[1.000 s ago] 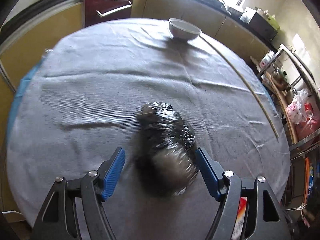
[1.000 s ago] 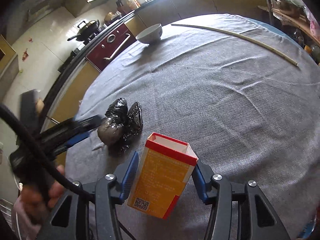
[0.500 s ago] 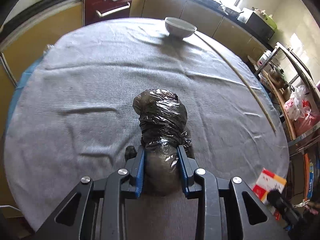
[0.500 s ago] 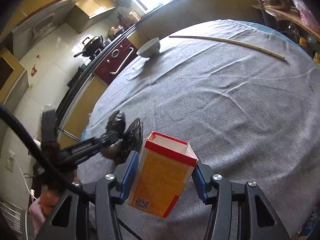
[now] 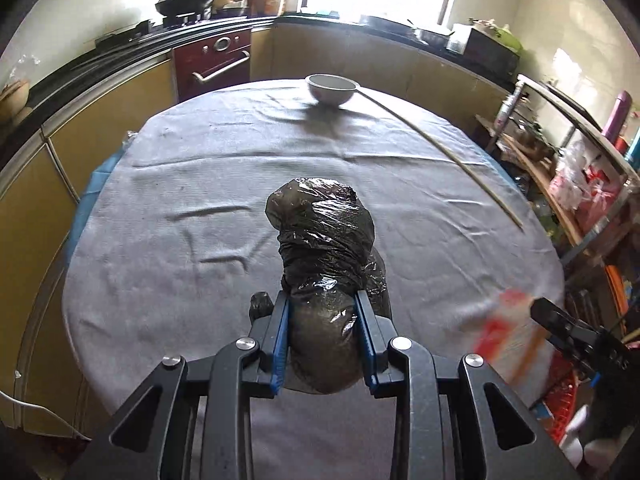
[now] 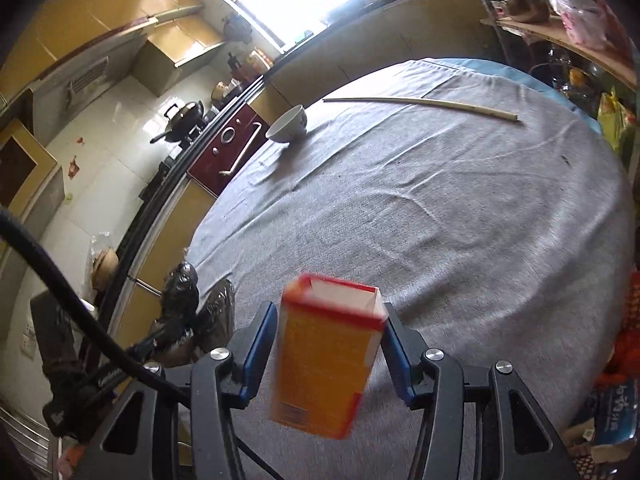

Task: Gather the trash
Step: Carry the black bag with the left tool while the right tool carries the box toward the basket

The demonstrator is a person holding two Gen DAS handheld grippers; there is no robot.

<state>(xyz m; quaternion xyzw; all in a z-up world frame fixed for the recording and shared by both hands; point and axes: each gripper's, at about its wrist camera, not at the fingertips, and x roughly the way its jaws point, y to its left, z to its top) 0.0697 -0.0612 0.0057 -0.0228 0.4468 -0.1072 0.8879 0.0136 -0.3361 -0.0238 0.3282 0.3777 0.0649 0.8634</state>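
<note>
My left gripper (image 5: 322,304) is shut on a knotted black plastic trash bag (image 5: 324,236) and holds it lifted over the near part of the grey-clothed round table (image 5: 208,184). My right gripper (image 6: 330,320) is shut on an orange and red carton (image 6: 324,360) with its open top facing away, above the table's near edge. The carton shows as a red blur in the left wrist view (image 5: 508,332). The bag and the left gripper show at the left of the right wrist view (image 6: 184,292).
A white bowl (image 5: 331,88) stands at the far side of the table, a long thin stick (image 5: 444,152) beside it. Kitchen counters and a red oven (image 5: 212,64) run behind. A cluttered shelf (image 5: 568,184) stands right of the table.
My left gripper closed on the black bag and lifted it, tilting up. My right gripper rose with the carton and moved back toward the table's near edge.
</note>
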